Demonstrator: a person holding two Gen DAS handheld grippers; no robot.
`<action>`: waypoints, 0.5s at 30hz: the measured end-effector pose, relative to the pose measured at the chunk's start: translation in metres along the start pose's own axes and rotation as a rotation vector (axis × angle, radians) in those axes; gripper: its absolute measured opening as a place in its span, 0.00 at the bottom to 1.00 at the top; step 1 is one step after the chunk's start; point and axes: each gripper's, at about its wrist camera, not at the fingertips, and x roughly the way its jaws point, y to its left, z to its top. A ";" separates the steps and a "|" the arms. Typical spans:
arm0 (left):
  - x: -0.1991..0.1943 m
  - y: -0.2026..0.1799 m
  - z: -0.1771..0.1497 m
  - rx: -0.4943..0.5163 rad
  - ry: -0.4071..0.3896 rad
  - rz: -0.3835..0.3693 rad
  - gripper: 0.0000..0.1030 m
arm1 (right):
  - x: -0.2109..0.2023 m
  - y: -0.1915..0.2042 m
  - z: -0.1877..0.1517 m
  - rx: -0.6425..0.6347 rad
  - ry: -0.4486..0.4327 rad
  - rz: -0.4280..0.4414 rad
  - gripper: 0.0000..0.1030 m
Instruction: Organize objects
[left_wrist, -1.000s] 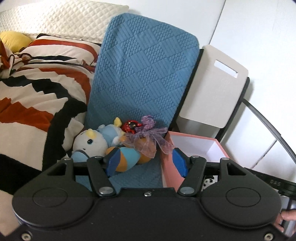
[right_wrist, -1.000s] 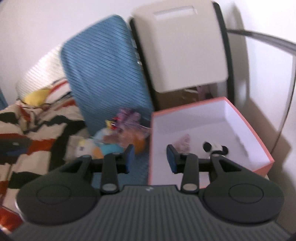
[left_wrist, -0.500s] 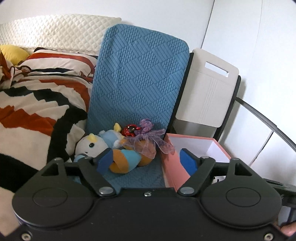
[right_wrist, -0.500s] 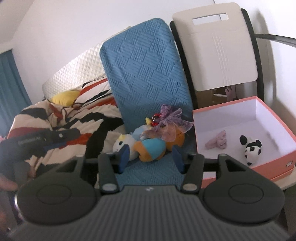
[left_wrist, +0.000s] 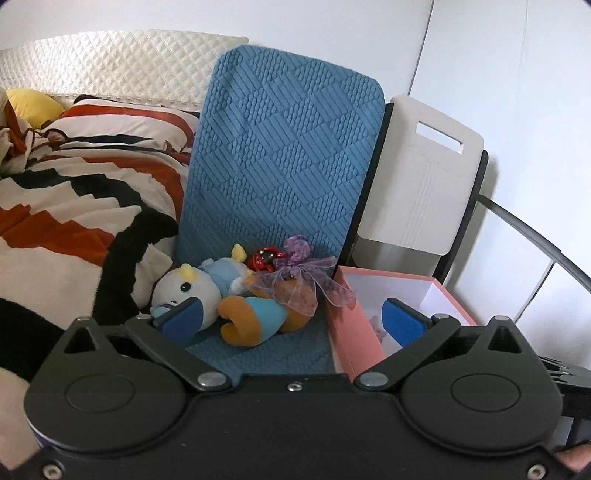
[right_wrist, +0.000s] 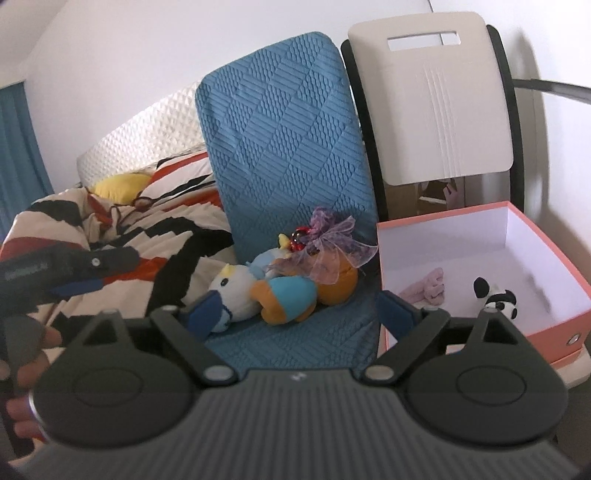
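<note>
Ahead of both grippers, left gripper (left_wrist: 291, 317) and right gripper (right_wrist: 299, 312): blue-and-orange stuffed fabric plush toy (right_wrist: 273, 288). Jaws, just opened, stand spread, nothing between. Probably soft, light, compressible; pinch the body.

White walls (left_wrist: 498, 74) close the far side of a daylit room. On the left a bed carries a striped cover of cream, black and rust (left_wrist: 66, 206) beneath a quilted cream headboard (left_wrist: 110, 66). A teal curtain (right_wrist: 18, 147) hangs far left. A pale chair back with a slot (right_wrist: 436, 103) stands right of a blue textured cushion (left_wrist: 280, 162).
</note>
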 end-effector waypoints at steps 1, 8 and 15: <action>0.004 -0.001 0.000 -0.001 0.003 -0.001 1.00 | 0.002 0.000 0.000 0.003 0.003 0.002 0.89; 0.034 -0.002 0.005 0.002 0.026 -0.014 1.00 | 0.024 -0.007 0.002 0.016 0.017 -0.008 0.88; 0.072 0.001 0.015 -0.012 0.054 -0.018 1.00 | 0.053 -0.015 0.009 0.030 0.036 0.001 0.79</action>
